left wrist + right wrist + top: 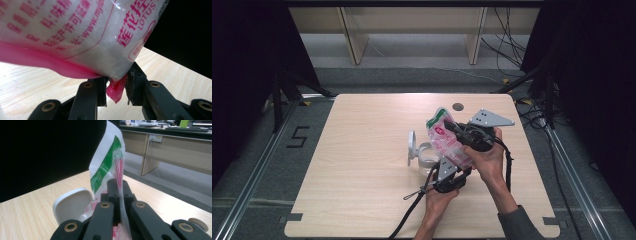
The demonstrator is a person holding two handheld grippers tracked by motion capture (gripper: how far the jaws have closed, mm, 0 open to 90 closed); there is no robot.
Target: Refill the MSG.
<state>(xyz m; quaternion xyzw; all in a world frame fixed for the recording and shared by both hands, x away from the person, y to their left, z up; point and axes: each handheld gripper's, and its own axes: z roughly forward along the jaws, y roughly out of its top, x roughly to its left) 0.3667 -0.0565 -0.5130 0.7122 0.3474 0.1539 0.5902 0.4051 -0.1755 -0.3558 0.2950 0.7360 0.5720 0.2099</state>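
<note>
A plastic bag [443, 141] of white granules, printed in pink with a green band at its top, is held tilted above the table between both grippers. My left gripper [456, 165] comes from below and is shut on the bag's pink bottom corner [115, 93]. My right gripper [453, 128] is shut on the bag's upper side edge [120, 185], near the green band [103, 168]. A white round container [426, 154] with its hinged lid [411, 146] standing open sits on the table just left of and below the bag. That lid [72, 204] also rises left of the right gripper's jaws.
The light wooden table [362, 165] has a round cable grommet [457, 106] near its far edge. Black cables trail from both grippers toward the front edge. Desk legs and floor cables lie beyond the table.
</note>
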